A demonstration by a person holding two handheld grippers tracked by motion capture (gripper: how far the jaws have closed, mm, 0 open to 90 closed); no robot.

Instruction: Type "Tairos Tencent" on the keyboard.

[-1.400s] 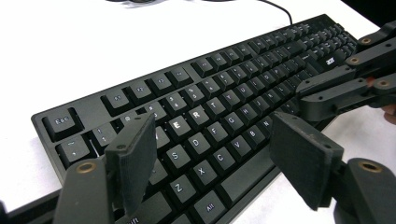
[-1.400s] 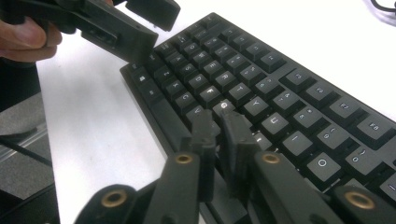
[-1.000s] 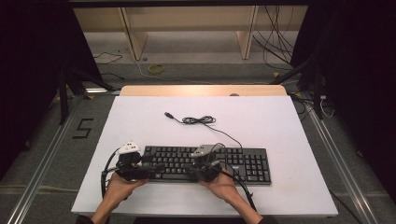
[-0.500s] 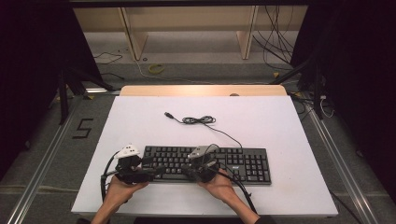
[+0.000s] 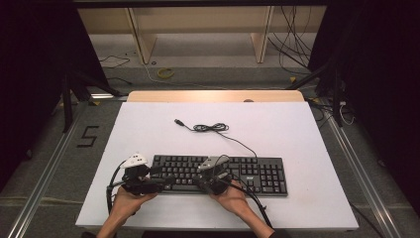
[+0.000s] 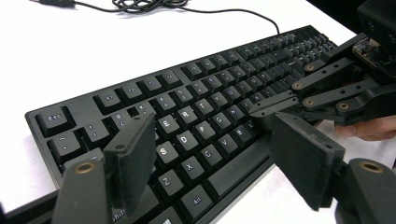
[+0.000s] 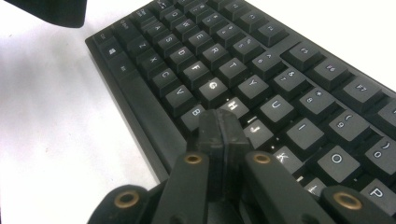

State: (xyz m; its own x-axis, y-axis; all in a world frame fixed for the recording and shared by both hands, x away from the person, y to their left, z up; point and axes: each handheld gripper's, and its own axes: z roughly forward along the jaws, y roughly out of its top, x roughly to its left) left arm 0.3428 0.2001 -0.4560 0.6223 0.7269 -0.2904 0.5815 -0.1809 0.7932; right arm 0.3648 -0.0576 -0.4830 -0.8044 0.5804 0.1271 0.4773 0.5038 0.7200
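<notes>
**A:** so where's everything sitting right now?

**B:** keyboard [image 5: 218, 173] lies flat near the front edge of the white table [image 5: 297, 129], with its cable [image 5: 210, 127] trailing off toward the back in a loose bundle. Left gripper [image 5: 159, 184] is parked over the left end, jaws spread with nothing between them; in the left gripper view they straddle the air above the Z/X/S keys. Right gripper [image 7: 223, 125] is pressed together into one blunt tip, right at the home row, tip just at the H key [image 7: 236, 106], beside B and J. Can't tell if it's actually pressing or only hovering.

**A:** what could go sideways?

**B:** mainly that closed tip. I reckon it's about as wide as a keycap, so if it comes down a bit off-centre it could catch two keys at once, H plus J or B. Also if it pushes at an angle the board might skate on that smooth table, since the left jaws aren't clamping anything. And the two grippers are pretty near each other over the board, so a careless swing could knock them together.

**A:** any bins or trays to worry about?

**B:** nope, just the board and its cable on the table.
</notes>
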